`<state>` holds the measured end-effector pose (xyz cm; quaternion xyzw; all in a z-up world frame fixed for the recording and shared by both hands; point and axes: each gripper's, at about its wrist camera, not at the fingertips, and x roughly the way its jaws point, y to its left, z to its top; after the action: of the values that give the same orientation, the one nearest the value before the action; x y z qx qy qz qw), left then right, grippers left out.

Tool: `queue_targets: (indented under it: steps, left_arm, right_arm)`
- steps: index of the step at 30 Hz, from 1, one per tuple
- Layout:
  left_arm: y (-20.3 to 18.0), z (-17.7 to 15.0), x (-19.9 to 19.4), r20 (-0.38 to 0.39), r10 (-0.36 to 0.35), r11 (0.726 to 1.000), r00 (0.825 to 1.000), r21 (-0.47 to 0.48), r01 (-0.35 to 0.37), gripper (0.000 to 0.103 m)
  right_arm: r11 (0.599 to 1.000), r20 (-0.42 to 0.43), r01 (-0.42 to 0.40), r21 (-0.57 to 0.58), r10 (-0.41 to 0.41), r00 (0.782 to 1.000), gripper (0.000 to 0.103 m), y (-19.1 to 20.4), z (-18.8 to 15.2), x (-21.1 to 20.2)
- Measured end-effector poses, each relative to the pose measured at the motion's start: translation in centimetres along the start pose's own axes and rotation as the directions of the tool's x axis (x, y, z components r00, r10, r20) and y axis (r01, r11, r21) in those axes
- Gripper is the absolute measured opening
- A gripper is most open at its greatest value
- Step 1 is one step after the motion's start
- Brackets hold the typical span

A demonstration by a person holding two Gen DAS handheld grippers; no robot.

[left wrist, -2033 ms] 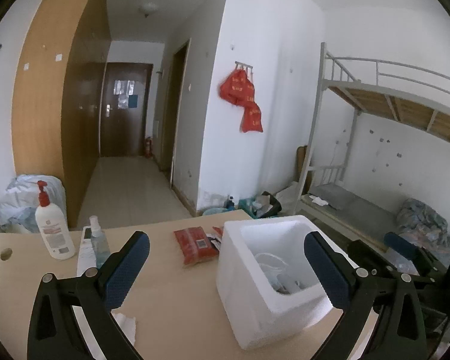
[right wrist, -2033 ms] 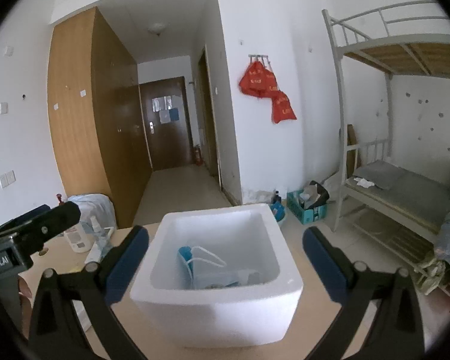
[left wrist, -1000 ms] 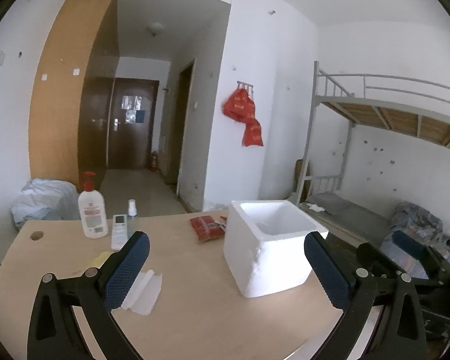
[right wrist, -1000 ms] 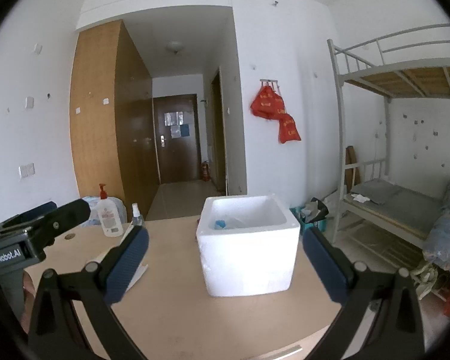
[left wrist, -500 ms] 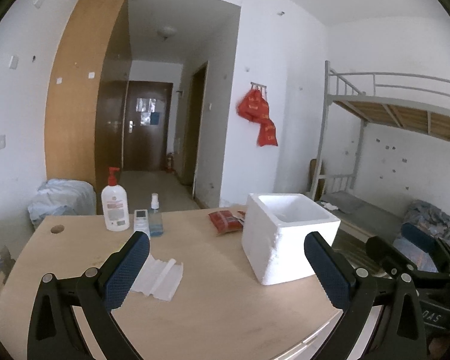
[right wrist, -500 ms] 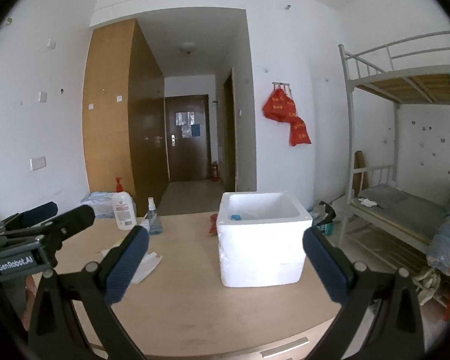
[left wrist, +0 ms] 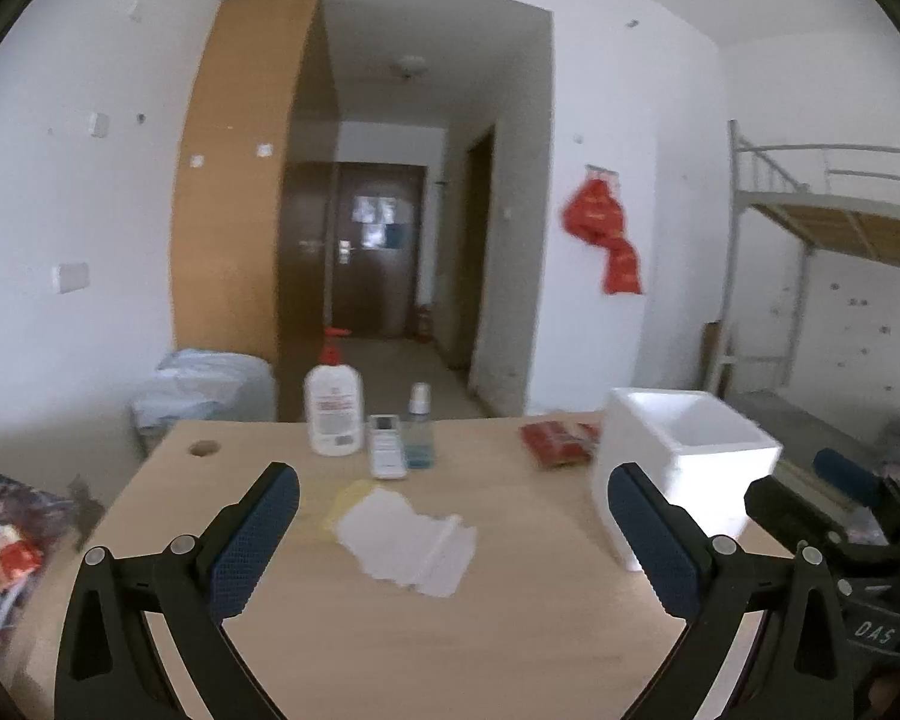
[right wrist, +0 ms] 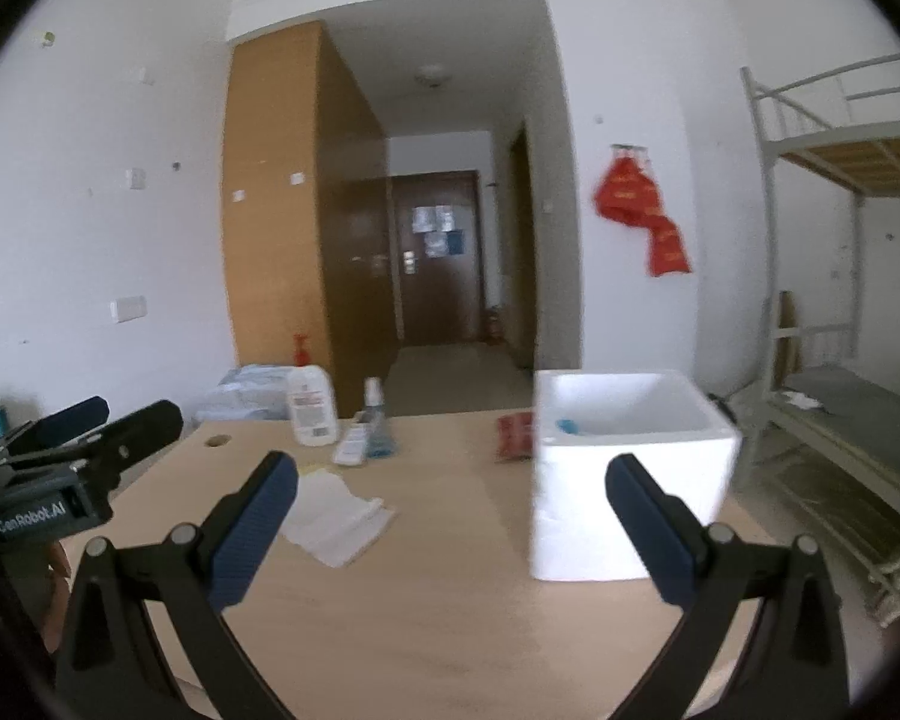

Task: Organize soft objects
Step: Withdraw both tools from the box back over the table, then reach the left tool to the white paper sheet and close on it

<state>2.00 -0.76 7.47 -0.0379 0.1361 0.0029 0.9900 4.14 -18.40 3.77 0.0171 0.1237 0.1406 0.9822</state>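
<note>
A white foam box [left wrist: 684, 456] stands on the right of the wooden table [left wrist: 450, 630]; it also shows in the right wrist view [right wrist: 624, 468], with something blue inside [right wrist: 567, 425]. A white folded cloth [left wrist: 408, 540] lies mid-table, also in the right wrist view [right wrist: 336, 519]. A red packet [left wrist: 555, 441] lies left of the box. My left gripper [left wrist: 450, 540] is open and empty, above the table's near part. My right gripper [right wrist: 450, 540] is open and empty, facing the box.
A white pump bottle [left wrist: 332, 402], a small spray bottle [left wrist: 419, 429] and a white remote [left wrist: 387, 453] stand at the table's far side. A cable hole [left wrist: 200, 449] is at the far left. A metal bunk bed [right wrist: 840, 240] stands to the right.
Both grippers have pulled back and up from the foam box. The view has widened to the whole table, and the left view has swung left. Both stay open.
</note>
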Motion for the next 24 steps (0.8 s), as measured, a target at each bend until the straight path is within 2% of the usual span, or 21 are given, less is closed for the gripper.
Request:
queue_targets:
  steps: [7,10,15,24]
  left_arm:
    - [3.0,-0.2,-0.2,0.003,0.123,0.992,0.992,-0.026,-0.123,0.103]
    - [4.1,-0.4,0.2,-0.012,0.158,0.987,0.987,-0.037,-0.158,0.103]
    - [5.2,-0.6,1.7,-0.036,0.184,0.982,0.982,-0.046,-0.186,0.103]
    - [6.8,-0.9,5.6,-0.101,0.199,0.978,0.975,-0.044,-0.205,0.103]
  right_arm:
    - [0.990,-0.046,-0.142,-0.028,0.140,0.989,0.103,2.8,0.0,2.8]
    - [0.985,-0.063,-0.169,-0.033,0.166,0.984,0.103,3.3,0.0,3.9]
    - [0.980,-0.093,-0.199,-0.016,0.196,0.976,0.103,3.7,0.1,5.9]
    - [0.978,-0.174,-0.206,-0.011,0.201,0.964,0.103,4.0,-0.4,9.9]
